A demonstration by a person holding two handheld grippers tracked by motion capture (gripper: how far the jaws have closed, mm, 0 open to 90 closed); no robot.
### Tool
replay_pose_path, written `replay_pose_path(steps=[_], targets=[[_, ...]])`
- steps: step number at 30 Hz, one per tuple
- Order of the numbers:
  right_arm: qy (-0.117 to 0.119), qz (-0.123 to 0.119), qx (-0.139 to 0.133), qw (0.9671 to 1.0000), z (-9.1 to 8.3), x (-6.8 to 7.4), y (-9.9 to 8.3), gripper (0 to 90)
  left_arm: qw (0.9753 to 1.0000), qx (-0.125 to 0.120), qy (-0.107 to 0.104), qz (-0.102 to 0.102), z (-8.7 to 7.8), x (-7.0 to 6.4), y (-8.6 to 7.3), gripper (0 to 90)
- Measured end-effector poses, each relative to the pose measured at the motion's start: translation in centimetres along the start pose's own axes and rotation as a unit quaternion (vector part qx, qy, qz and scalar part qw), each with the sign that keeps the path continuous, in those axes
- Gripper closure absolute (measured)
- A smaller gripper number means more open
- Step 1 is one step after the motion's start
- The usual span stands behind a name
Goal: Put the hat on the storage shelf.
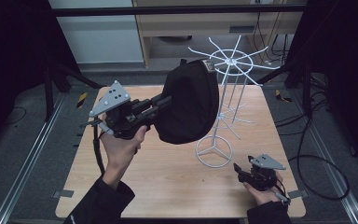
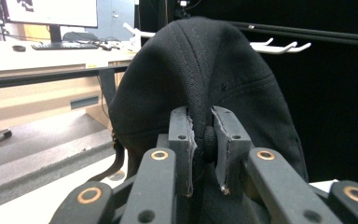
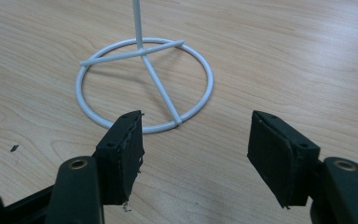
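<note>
A: How many things are on the counter [image 1: 168,177]?

B: One white wire rack [image 1: 223,105] stands there. One black cap [image 1: 189,102] is in the air, just beside the rack's top arms.

A: And the two tongs?

B: The left tongs [image 2: 204,140] are closed tight on the cap's top button. The right tongs [image 3: 196,149] are wide open and hold nothing, low near the rack's round base.

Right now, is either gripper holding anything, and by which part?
The left gripper pinches the black cap at its top button; the right gripper is open, holding nothing.
</note>
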State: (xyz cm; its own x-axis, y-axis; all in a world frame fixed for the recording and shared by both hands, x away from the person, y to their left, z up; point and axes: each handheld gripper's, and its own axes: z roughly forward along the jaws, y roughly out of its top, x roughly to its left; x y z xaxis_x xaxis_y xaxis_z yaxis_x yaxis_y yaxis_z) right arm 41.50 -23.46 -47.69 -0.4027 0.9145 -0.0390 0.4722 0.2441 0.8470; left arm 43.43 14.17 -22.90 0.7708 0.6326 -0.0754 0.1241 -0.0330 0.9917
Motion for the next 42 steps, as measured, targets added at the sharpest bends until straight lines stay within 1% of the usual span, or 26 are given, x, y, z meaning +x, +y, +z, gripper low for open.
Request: replay_pose_path(steps=[1, 6, 11, 13, 17, 21, 23, 26, 28, 29, 30, 33, 34, 36, 38, 42], targets=[[0.000, 0.000, 0.000, 1.0000, 0.0, 0.0, 0.0, 35.7, 1.0000, 0.000, 0.000, 0.000, 0.0, 0.0, 0.0, 77.7], [0.001, 0.001, 0.000, 1.0000, 0.0, 0.0, 0.0, 35.6, 0.9998, 0.018, 0.012, 0.004, 0.7, 0.2, -0.9, 77.3], [0.000, 0.000, 0.001, 1.0000, 0.0, 0.0, 0.0, 35.6, 0.9994, 0.029, 0.017, 0.004, 1.3, 0.4, -1.5, 77.0], [0.002, 0.002, 0.001, 1.0000, 0.0, 0.1, 0.0, 35.6, 0.9990, 0.037, 0.022, 0.009, 1.7, 0.3, -1.8, 76.6], [0.001, 0.000, -0.001, 1.0000, 0.0, 0.0, 0.0, 35.6, 0.9989, 0.038, 0.022, 0.014, 2.0, 0.2, -2.0, 73.3], [0.001, -0.001, -0.001, 1.0000, 0.0, 0.0, 0.0, 35.6, 0.9988, 0.036, 0.024, 0.021, 1.7, 0.0, -2.2, 64.7], [0.001, 0.000, 0.000, 1.0000, 0.0, 0.0, 0.0, 35.6, 0.9983, 0.037, 0.033, 0.031, 1.4, -0.1, -2.2, 60.0], [0.001, 0.001, 0.000, 1.0000, 0.0, 0.0, 0.0, 35.6, 0.9981, 0.033, 0.037, 0.037, 0.8, -0.1, -2.3, 52.5], [0.001, 0.001, 0.000, 1.0000, 0.0, 0.0, 0.0, 35.6, 0.9979, 0.030, 0.039, 0.042, 0.1, -0.1, -2.5, 47.6], [0.001, 0.001, 0.000, 1.0000, 0.0, 0.0, 0.0, 35.6, 0.9979, 0.030, 0.039, 0.042, 0.1, -0.1, -2.5, 45.9], [0.001, 0.001, 0.000, 1.0000, 0.0, 0.0, 0.0, 35.6, 0.9979, 0.026, 0.041, 0.044, -0.5, -0.1, -2.8, 44.0], [0.001, 0.002, 0.001, 1.0000, 0.0, 0.0, 0.0, 35.5, 0.9983, 0.021, 0.043, 0.035, -1.8, 0.2, -3.3, 40.4], [-0.001, -0.002, 0.000, 1.0000, 0.1, 0.0, 0.0, 35.5, 0.9983, 0.019, 0.045, 0.032, -2.2, 0.3, -3.6, 39.0], [0.000, 0.002, 0.001, 1.0000, 0.0, 0.0, 0.0, 35.2, 0.9985, 0.014, 0.048, 0.024, -3.2, 0.7, -4.3, 36.9], [-0.001, 0.003, 0.000, 1.0000, 0.0, 0.0, 0.0, 34.7, 0.9982, 0.014, 0.054, 0.021, -3.9, 1.0, -5.0, 35.6], [-0.002, 0.004, -0.002, 1.0000, 0.0, 0.0, 0.0, 33.3, 0.9967, 0.033, 0.072, 0.017, -5.6, 2.1, -7.6, 34.1]])
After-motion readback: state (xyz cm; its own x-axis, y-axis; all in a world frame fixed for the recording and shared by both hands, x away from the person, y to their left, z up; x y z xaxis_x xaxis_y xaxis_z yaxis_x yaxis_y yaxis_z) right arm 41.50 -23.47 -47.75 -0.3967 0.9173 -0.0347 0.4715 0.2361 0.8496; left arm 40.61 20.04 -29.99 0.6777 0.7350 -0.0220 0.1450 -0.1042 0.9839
